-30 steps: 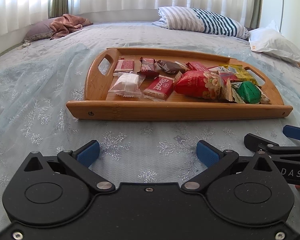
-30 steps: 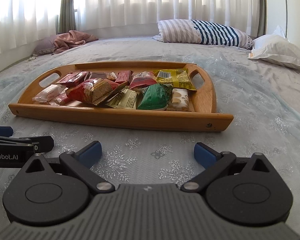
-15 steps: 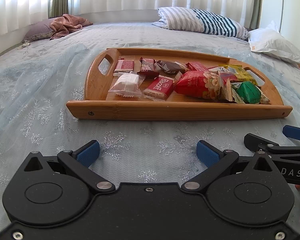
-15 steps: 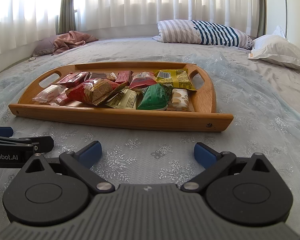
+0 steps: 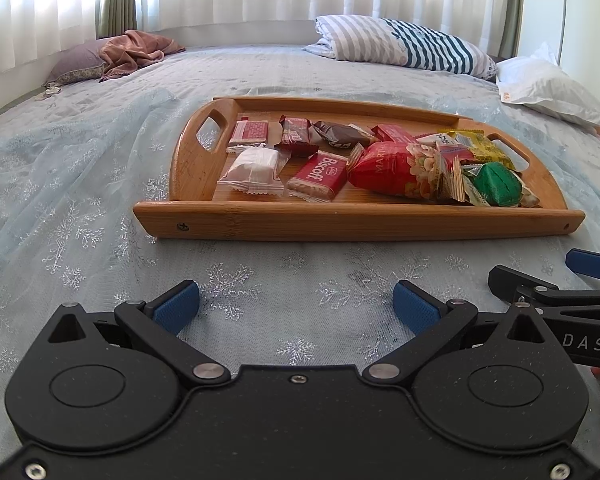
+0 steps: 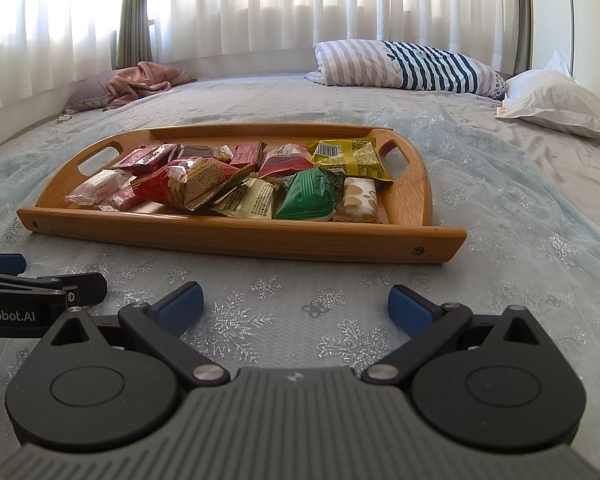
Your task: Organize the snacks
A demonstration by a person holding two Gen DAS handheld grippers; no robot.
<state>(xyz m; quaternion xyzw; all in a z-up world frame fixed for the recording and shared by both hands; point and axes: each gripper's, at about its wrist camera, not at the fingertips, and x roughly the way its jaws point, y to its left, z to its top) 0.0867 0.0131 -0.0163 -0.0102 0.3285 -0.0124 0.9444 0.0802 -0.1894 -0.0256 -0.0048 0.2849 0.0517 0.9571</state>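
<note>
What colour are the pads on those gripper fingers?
Blue, on black arms. The pads show best in the left wrist view.

My left tool is matte black with blue pads, silver pivots; my right tool has a ribbed grey housing, "nRobot.AI" lettering at left.

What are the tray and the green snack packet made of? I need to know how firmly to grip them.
The tray looks like bamboo or light wood with a smooth, satin finish: fine parallel grain strips and a screw at the corner. The green snack packet seems thin plastic or foil film: glossy, creased, puffed. The bedspread beneath looks like sheer fabric with glittery snowflakes.
</note>
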